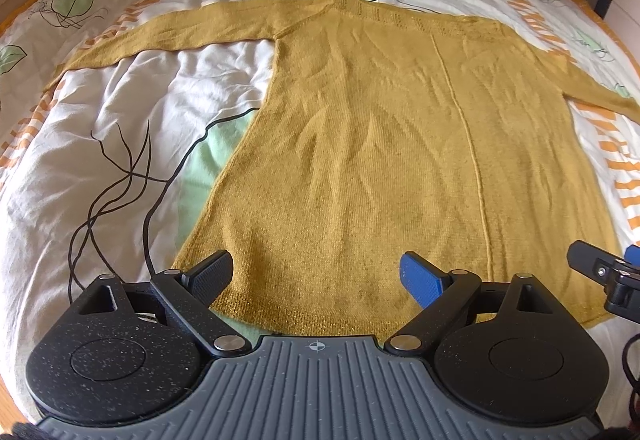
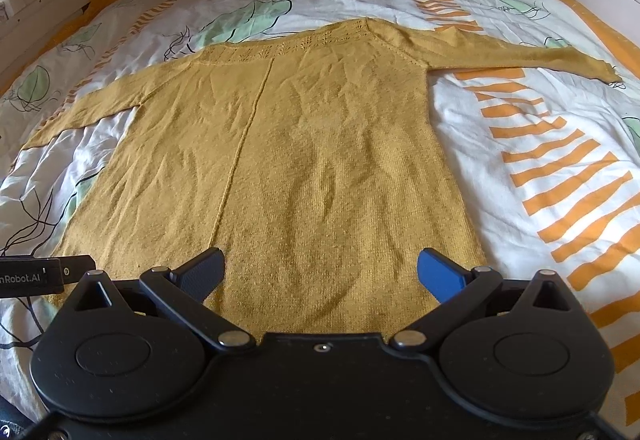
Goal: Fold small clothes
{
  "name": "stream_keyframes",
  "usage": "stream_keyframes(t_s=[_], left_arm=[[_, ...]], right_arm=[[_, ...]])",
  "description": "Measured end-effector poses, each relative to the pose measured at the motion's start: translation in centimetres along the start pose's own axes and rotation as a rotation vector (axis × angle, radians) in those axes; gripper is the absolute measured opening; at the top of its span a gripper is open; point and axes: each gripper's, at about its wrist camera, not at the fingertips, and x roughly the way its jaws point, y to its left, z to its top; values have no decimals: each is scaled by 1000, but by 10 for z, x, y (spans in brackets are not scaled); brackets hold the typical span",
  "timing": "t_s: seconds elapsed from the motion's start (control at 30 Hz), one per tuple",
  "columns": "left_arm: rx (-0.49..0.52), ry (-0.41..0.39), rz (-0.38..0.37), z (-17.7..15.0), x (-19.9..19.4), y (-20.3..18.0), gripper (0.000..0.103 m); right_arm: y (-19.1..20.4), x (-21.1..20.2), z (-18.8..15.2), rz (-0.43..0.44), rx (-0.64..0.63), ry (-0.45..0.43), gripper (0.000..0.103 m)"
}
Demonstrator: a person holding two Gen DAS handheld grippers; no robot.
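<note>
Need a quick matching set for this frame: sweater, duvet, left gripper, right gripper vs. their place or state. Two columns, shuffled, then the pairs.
Things:
1. sweater
2. duvet
3. left gripper
4. right gripper

States:
A. open, over the hem near the plain side seam
B. white, with green leaves and orange stripes
C. spread flat, sleeves out to both sides
D. open, over the hem near the orange-striped side

Pairs: 1-C, 2-B, 3-A, 4-D

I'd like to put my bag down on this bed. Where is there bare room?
Bare duvet lies below each sleeve beside the mustard sweater: a striped patch in the right wrist view, a white patch in the left. The middle is covered, and both open grippers crowd its hem.
</note>
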Motion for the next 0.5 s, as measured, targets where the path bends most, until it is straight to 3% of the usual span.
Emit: stream_keyframes(t_s=[0.5], left_arm=[[-13, 35, 1, 6, 12, 0, 91]], right_arm=[[1, 14, 6, 9, 11, 37, 102]])
